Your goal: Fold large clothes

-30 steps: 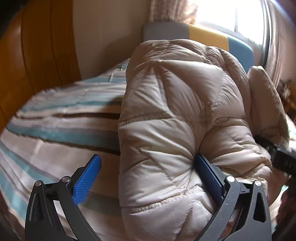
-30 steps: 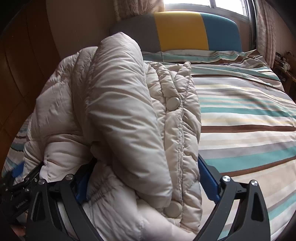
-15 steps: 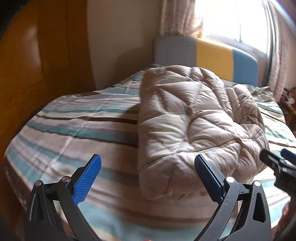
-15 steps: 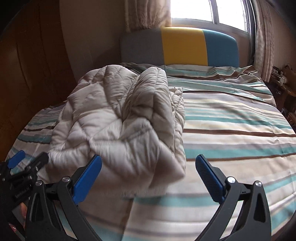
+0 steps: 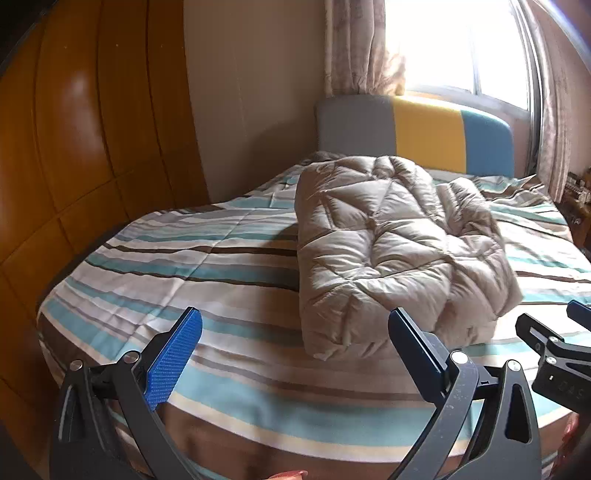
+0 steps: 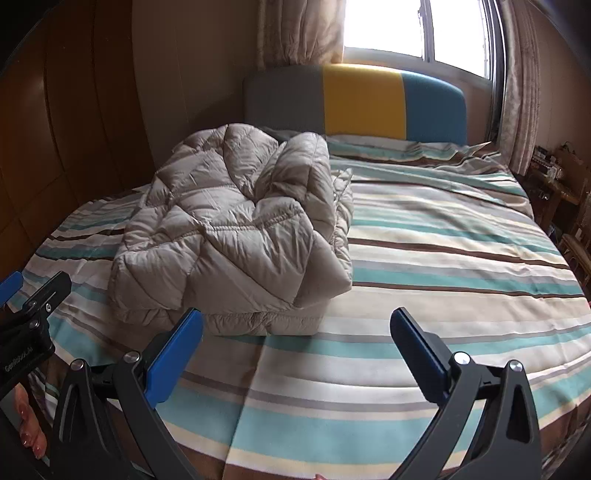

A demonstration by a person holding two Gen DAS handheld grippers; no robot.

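Wood panelling (image 5: 74, 155) fills my far left, then the striped bed (image 5: 192, 258). My left gripper (image 5: 295, 350) hangs over the bed's near edge, jaws wide apart and holding nothing. Just beyond it the beige coat (image 5: 391, 258) lies folded in a puffy bundle on the bed, free of both tools. My right gripper (image 6: 295, 350) hovers beside it, jaws likewise spread and empty. Further right, the headboard (image 6: 365, 103) and window (image 6: 417, 26).
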